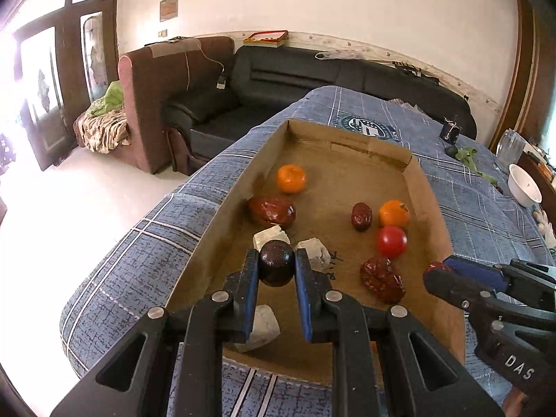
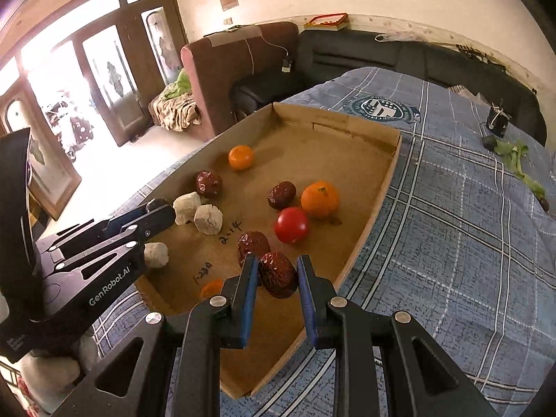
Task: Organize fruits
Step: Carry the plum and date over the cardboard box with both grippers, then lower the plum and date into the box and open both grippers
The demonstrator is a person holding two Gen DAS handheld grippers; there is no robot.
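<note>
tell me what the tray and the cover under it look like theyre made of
Tray: looks like plain brown cardboard, matte, with folded-up walls, creases and pen marks on its floor. Cover: apparently woven cloth, blue with pale plaid lines and a printed crest; it drapes softly over the table edge, without shine.

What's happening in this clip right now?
A person works two handheld grippers over a shallow cardboard tray on a blue plaid cloth. The left gripper is shut on a dark round fruit; the right gripper is shut on a wrinkled red date. Loose in the tray lie two tangerines, a red tomato, more dates and pale chunks.
</note>
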